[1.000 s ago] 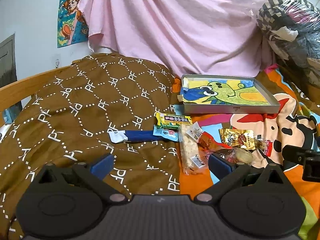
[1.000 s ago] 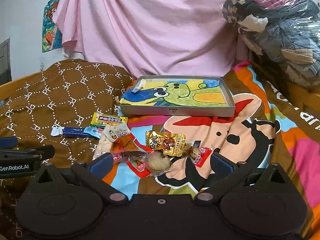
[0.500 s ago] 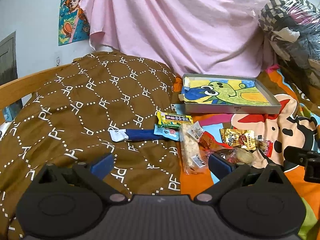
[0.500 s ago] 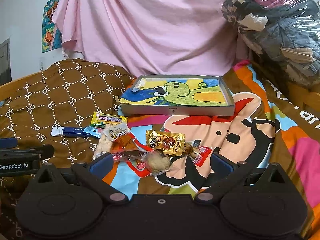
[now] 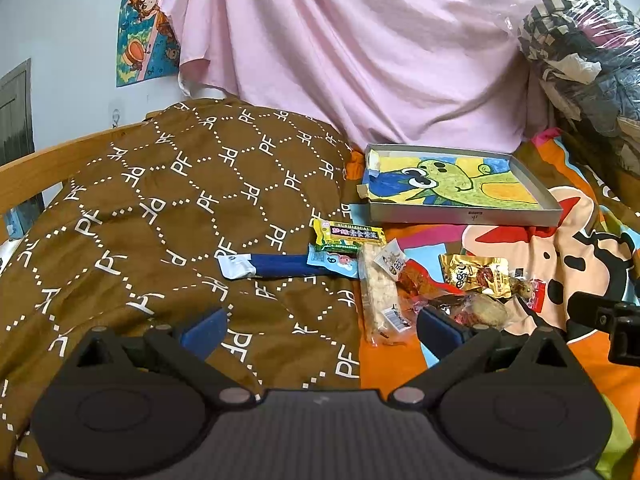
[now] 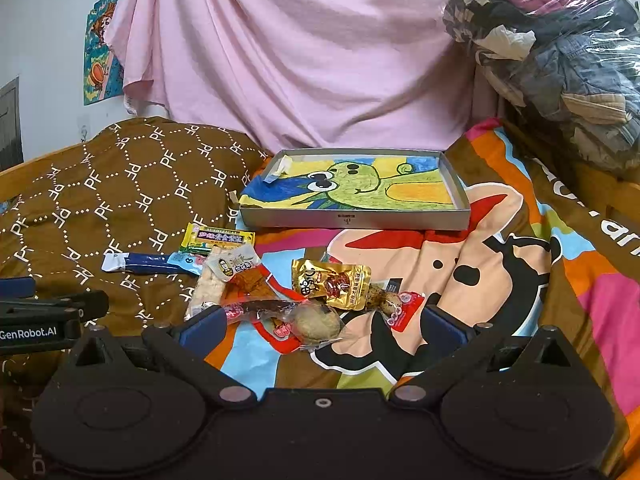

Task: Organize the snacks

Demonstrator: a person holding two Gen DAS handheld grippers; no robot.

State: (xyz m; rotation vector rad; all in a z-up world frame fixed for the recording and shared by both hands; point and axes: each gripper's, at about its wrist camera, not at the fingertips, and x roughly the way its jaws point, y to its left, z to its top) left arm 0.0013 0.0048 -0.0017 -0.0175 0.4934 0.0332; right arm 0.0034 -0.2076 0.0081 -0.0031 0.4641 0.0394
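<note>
1. On the bed, in the near middle of both views, lies a loose cluster of snacks; it straddles the edge where the brown quilt (image 5: 160, 208) meets the cartoon-print blanket (image 6: 500, 264).
2. At the cluster's far left a yellow-green packet (image 6: 218, 237) lies flat, and just near of it a long blue stick pack (image 6: 148, 263) stretches leftward across the brown quilt.
3. A pale, knobbly bar in clear wrap (image 5: 378, 296) runs from far to near beside them, with a small white sachet (image 6: 234, 266) overlapping its far end.
4. To the right a gold pouch (image 6: 332, 284) lies on the blanket, with a red-trimmed clear pack (image 6: 394, 304) touching its near right corner.
5. Nearest the right gripper is a clear wrapper holding a round beige piece (image 6: 316, 322), and a dark sausage-like stick (image 6: 264, 307) lies against its left side.
6. Farther back, well apart from the snacks, a shallow grey tray (image 6: 352, 222) sits on the blanket; its floor shows a green cartoon creature, and no snack lies in it.
7. The left gripper (image 5: 318, 326) hovers over the quilt's right edge with its blue-padded fingers (image 5: 204, 326) spread wide, holding nothing.
8. The right gripper (image 6: 322, 324) is likewise wide apart and empty, its fingertips flanking the beige piece without touching it.
9. Behind everything hangs a pink sheet (image 6: 304, 60); a plastic-wrapped bundle of clothes (image 6: 560, 52) is piled at the far right, and a cartoon poster (image 5: 144, 24) is on the wall at the far left.
</note>
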